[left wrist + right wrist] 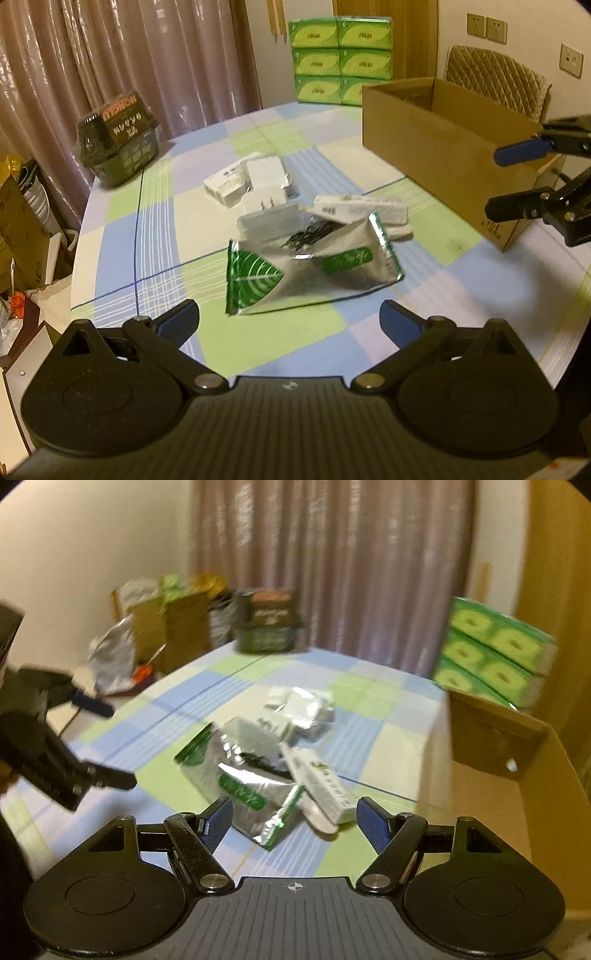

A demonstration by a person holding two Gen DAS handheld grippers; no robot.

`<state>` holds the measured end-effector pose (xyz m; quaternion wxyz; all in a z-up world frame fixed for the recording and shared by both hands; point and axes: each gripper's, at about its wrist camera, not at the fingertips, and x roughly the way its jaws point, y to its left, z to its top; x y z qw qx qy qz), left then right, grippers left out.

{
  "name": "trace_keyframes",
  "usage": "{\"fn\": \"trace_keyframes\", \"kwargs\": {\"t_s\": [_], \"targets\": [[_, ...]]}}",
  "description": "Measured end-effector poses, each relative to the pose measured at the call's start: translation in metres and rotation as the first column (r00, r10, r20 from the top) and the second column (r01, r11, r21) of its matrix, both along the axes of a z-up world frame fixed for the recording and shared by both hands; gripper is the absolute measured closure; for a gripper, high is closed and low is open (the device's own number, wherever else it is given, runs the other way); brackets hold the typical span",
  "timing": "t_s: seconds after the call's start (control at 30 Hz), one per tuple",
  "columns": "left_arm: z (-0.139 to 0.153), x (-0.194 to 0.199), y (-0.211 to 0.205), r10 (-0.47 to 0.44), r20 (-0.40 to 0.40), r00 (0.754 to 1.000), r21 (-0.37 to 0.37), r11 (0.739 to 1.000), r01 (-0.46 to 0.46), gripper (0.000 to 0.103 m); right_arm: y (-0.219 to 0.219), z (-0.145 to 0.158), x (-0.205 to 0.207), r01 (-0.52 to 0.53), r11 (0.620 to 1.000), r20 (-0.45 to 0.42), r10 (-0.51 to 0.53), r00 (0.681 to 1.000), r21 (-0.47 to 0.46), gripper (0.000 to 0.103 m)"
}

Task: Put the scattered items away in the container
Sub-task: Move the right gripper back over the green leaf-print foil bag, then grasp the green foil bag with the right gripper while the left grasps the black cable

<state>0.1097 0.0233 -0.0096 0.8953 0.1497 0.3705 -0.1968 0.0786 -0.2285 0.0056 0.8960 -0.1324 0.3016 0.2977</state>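
A silver and green foil pouch [314, 273] lies on the checked tablecloth [155, 236] with white boxes [236, 181] and a long white carton [362, 210] behind it. My left gripper [290, 321] stands wide open just short of the pouch, with nothing between its pads. The open cardboard box [443, 147] sits at the right. In the right wrist view the pouch [243, 779] and the carton [325, 786] lie just ahead of my right gripper [295, 821], which is open; the pouch's corner reaches between the fingers untouched. The cardboard box [517, 775] is at its right.
A dark wrapped package [118, 136] stands at the table's far left corner. Green tissue packs [340, 59] are stacked behind the box. Bags and cartons [166, 627] crowd the floor beyond the table. Each gripper shows in the other's view: right gripper [496, 182], left gripper [118, 745].
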Motion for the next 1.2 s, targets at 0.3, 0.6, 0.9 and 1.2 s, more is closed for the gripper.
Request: {"fn": "trace_keyframes", "kwargs": {"t_s": [0.3, 0.6, 0.9, 1.2], "targets": [[-0.023, 0.022, 0.019, -0.132, -0.033, 0.991, 0.051, 0.99, 0.133, 0.001, 0.06, -0.031, 0.019, -0.291, 0.936, -0.028, 0.292, 0.956, -0.195, 0.029], [-0.05, 0.044, 0.029, -0.239, -0.064, 0.969, 0.08, 0.967, 0.244, 0.001, 0.112, -0.071, 0.056, -0.44, 0.836, -0.108, 0.429, 0.897, -0.328, 0.029], [-0.066, 0.066, 0.032, -0.308, -0.073, 0.949, 0.073, 0.947, 0.313, 0.001, 0.146, -0.099, 0.084, -0.515, 0.745, -0.171, 0.493, 0.853, -0.423, 0.029], [-0.076, 0.073, 0.034, -0.324, -0.073, 0.943, 0.059, 0.943, 0.329, 0.001, 0.171, -0.117, 0.098, -0.57, 0.681, -0.226, 0.531, 0.817, -0.46, 0.029]]}}
